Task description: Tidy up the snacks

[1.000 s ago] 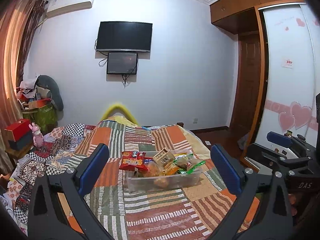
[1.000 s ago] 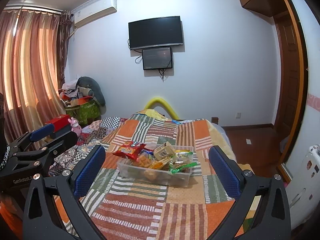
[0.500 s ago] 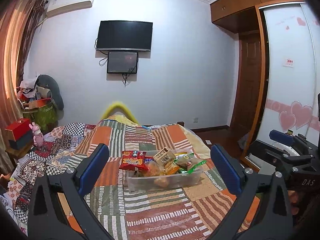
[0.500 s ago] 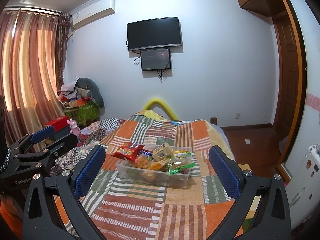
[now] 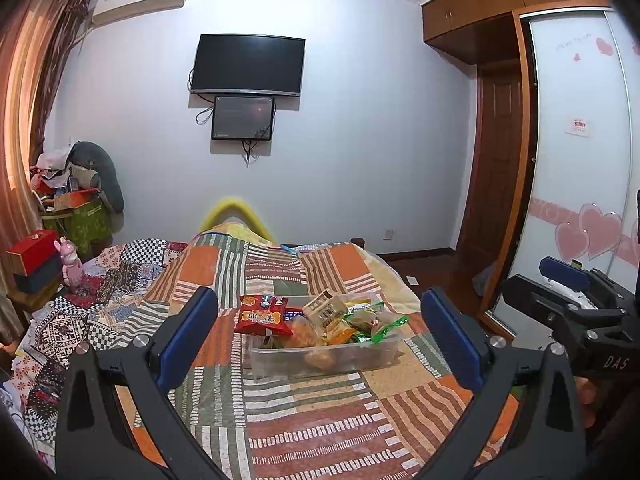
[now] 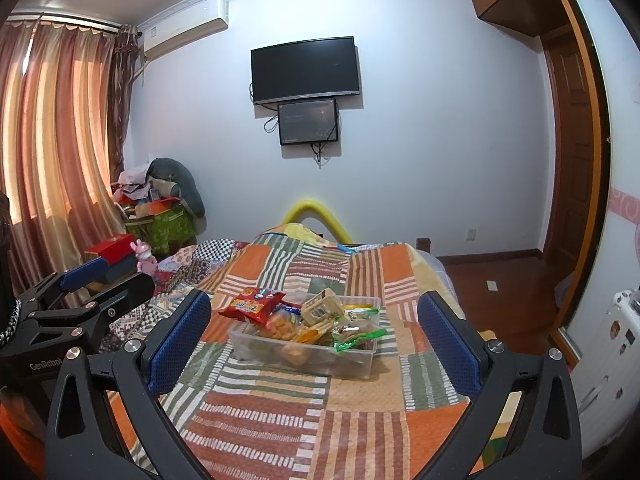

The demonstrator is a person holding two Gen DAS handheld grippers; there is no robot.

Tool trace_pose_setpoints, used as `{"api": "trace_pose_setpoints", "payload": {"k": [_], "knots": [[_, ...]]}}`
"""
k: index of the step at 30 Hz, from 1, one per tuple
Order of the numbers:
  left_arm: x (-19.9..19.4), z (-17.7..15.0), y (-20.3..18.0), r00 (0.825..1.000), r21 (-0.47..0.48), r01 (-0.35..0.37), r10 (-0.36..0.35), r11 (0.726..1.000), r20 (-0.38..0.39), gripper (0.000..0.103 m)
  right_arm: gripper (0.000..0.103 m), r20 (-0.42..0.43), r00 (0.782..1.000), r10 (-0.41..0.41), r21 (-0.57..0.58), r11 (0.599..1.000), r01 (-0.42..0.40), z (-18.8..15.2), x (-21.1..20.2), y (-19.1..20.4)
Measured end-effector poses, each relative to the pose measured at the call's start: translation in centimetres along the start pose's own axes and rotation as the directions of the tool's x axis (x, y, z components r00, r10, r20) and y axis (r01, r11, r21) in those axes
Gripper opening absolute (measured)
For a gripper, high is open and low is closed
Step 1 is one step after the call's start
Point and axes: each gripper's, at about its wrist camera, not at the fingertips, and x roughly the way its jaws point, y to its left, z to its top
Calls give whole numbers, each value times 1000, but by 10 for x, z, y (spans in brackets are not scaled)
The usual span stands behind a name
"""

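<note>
A clear plastic bin (image 5: 376, 356) (image 6: 352, 364) sits on the patchwork bedspread, heaped with snack packs. A red snack bag (image 5: 262, 316) (image 6: 250, 306) lies over its left rim, a beige box (image 5: 326, 308) (image 6: 320, 306) stands in the middle and a green wrapper (image 5: 386, 326) (image 6: 358, 338) hangs over the right side. My left gripper (image 5: 320, 336) is open and empty, held short of the bin. My right gripper (image 6: 314, 334) is open and empty, also short of the bin. Each gripper shows at the edge of the other's view.
The bed (image 5: 312, 432) fills the foreground, with crumpled patterned covers (image 5: 80, 312) on its left. A pink toy rabbit (image 5: 70, 266) and red box (image 5: 32, 246) stand at the left. A wardrobe (image 5: 576, 184) and door are on the right. A TV (image 6: 306, 70) hangs on the far wall.
Both views have shifted slightly; the bin sits a little lower and closer in the right wrist view. Both grippers stay open and empty.
</note>
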Motion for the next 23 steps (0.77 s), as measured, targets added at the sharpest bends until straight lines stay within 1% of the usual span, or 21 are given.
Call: {"api": "trace_pose_setpoints", "payload": {"k": [10,23], "knots": [[-2,-1,-5,1000,23,16,-16,1000,0,103,103,-4,1000,5,2,1000,-5,-1,1,2],[-3,-2,-7,1000,28,16,-17,999,6,103,103,-7,1000,4,5,1000,-4,-2,3,3]]}}
